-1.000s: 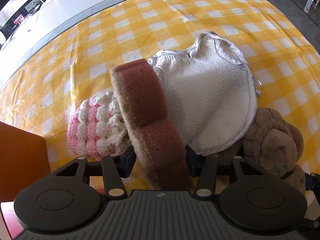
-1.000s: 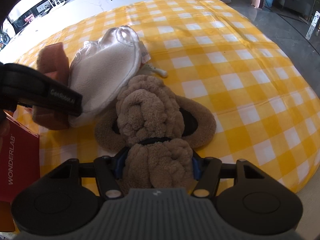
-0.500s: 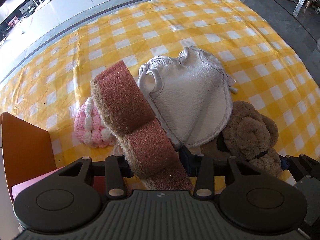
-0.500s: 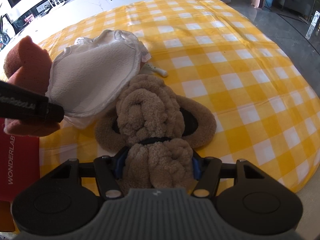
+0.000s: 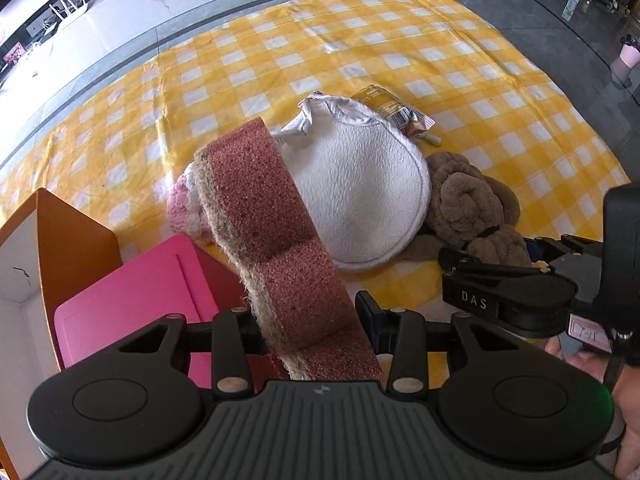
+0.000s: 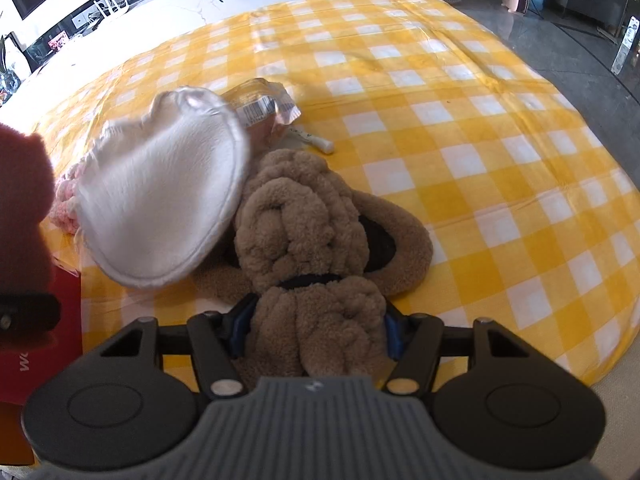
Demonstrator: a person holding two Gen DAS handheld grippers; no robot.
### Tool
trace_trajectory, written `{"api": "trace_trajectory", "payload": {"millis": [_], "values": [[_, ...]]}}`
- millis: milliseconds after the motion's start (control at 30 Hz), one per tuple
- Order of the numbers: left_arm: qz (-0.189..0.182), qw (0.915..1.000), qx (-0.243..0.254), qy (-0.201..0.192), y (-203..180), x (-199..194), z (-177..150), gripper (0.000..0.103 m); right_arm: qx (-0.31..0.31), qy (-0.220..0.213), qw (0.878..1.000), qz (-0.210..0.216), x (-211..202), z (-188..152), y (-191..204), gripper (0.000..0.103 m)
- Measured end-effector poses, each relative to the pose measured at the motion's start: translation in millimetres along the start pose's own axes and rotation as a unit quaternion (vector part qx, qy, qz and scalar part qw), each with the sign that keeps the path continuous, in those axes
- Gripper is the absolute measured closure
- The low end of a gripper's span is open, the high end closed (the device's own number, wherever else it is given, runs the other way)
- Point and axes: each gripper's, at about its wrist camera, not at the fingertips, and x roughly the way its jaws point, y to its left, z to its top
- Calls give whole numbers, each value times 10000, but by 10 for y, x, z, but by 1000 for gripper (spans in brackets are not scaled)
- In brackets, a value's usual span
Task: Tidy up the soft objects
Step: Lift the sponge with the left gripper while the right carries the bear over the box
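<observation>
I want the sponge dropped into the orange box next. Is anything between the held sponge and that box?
Nothing visible blocks it. The left gripper holds the sponge above the pink flap; the orange box stands just left.

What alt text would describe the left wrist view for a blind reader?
The left gripper holds a reddish-brown sponge above a yellow checked cloth. Behind it lie a white fleece pad, a brown plush item and a pink box.

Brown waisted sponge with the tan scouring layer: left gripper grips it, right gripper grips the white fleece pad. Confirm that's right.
One detail is wrong: the right gripper grips the tan fuzzy plush slipper, not the white fleece pad, as the right wrist view shows. The left gripper does grip the brown waisted sponge.
</observation>
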Motion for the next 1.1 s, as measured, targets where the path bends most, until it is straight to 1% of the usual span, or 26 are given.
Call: {"api": "trace_trajectory", "payload": {"millis": [67, 167, 267, 367, 433, 500, 533, 600, 667, 867, 967, 1033, 1100], "values": [[-88, 9999, -23, -90, 3, -93, -56, 57, 69, 5, 10000, 47, -2, 5, -23, 41], [-296, 9986, -155, -421, 38, -320, -163, 57, 187, 0, 9998, 119, -7, 9, -65, 42], [-470, 9953, -295, -793, 100, -571, -261, 57, 432, -16, 9987, 264, -26, 15, -140, 44], [-595, 9923, -394, -1009, 180, -772, -341, 57, 642, -99, 9975, 289, -76, 9, -217, 46], [-573, 9911, -379, -1138, 224, -872, -395, 57, 735, -166, 9971, 113, -127, 2, -258, 46], [-453, 9903, -327, -1272, 248, -956, -452, 57, 773, -314, 9965, -109, -202, -11, -280, 47], [-411, 9898, -342, -1321, 270, -983, -475, 57, 821, -387, 9958, -125, -240, -12, -298, 47], [-417, 9887, -385, -1389, 331, -1037, -529, 57, 880, -508, 9948, -25, -321, -23, -337, 47], [-498, 9874, -450, -1430, 393, -1076, -571, 57, 799, -569, 9952, 4, -387, -34, -332, 47], [-766, 9786, -757, -1750, 597, -1222, -731, 57, 363, -934, 9946, -261, -665, -56, -189, 47], [-887, 9733, -902, -1917, 733, -1304, -804, 57, 366, -1285, 9910, -70, -897, -62, -178, 47], [-988, 9694, -982, -2019, 861, -1361, -867, 57, 406, -1494, 9877, 197, -1050, -69, -170, 47], [-1080, 9640, -1219, -2104, 1028, -1402, -940, 57, 396, -1643, 9842, 532, -1164, -72, -147, 47]]}}
